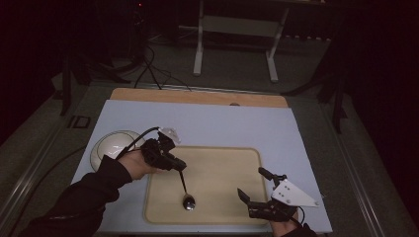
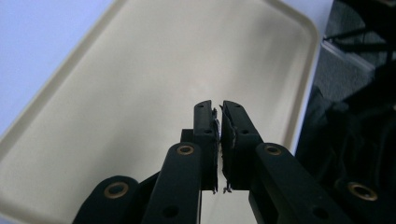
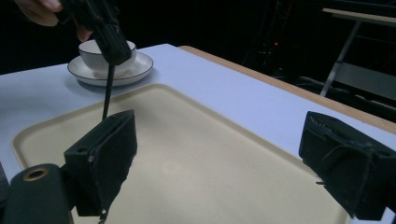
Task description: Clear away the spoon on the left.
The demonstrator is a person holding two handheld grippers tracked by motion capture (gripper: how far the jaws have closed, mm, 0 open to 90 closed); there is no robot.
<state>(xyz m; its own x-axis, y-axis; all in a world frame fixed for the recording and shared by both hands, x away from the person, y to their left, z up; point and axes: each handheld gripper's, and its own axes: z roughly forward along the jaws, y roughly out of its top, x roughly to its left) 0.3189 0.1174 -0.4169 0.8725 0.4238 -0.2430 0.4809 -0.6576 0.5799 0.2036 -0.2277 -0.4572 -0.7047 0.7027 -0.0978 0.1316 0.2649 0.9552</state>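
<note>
Shiny metal spoon (image 1: 187,198) — smooth matt plastic tray (image 1: 247,163) — glossy glazed saucer (image 1: 106,148).

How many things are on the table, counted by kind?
Spoon: 1
Tray: 1
Cup: 1
Saucer: 1
Total: 4
</note>
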